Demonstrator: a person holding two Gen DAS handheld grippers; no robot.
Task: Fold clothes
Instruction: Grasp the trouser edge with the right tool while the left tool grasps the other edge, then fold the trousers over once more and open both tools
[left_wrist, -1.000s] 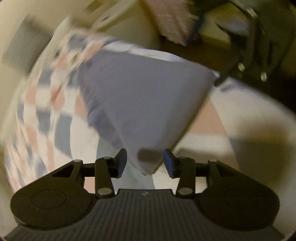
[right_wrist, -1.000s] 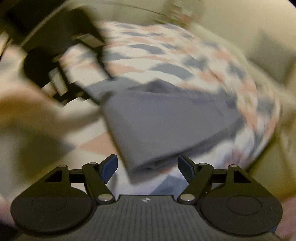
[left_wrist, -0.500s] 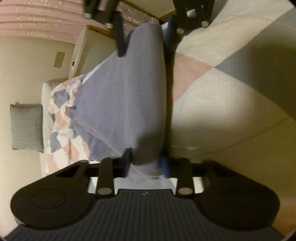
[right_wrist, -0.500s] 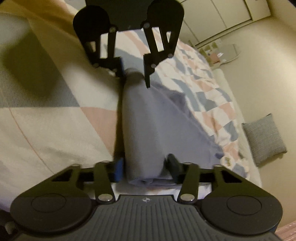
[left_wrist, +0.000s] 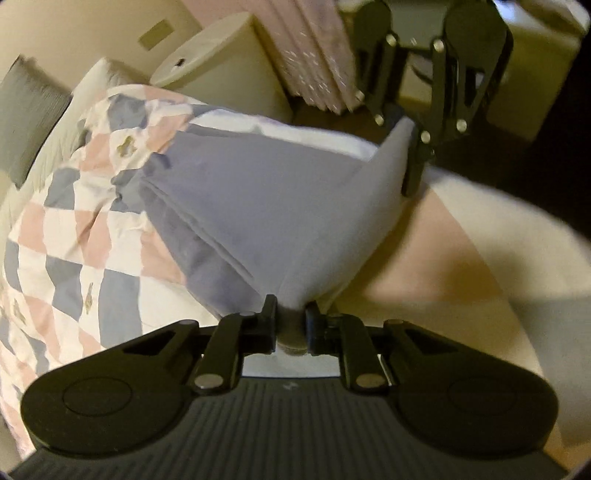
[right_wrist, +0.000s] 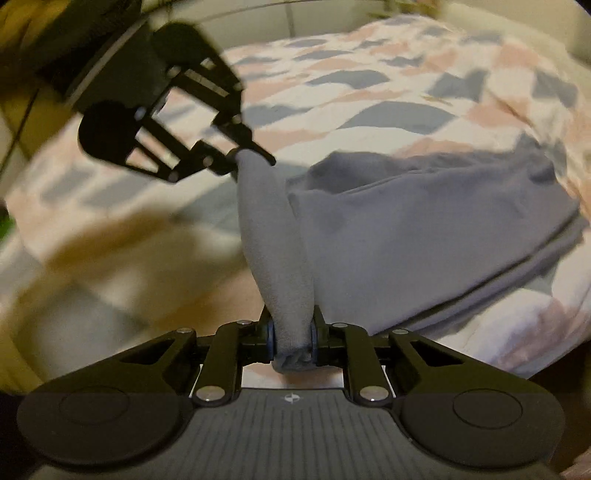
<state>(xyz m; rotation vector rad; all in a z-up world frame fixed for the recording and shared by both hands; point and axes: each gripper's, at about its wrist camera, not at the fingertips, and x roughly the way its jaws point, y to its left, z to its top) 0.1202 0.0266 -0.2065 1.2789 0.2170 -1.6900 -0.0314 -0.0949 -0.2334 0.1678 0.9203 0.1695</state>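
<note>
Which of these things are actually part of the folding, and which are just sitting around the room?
Part of the job:
grey garment
left gripper, clamped on it
right gripper, clamped on it
checked quilt it lies on

Just there:
grey cushion
pink curtain

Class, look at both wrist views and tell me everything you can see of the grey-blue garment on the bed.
The grey-blue garment is soft, matt, knit-looking cloth, plain and unpatterned. Most of it lies in layered folds on the checked quilt. One edge is raised off the bed and bunched into a band, pinched at one end by the left gripper and at the other by the right gripper.
</note>
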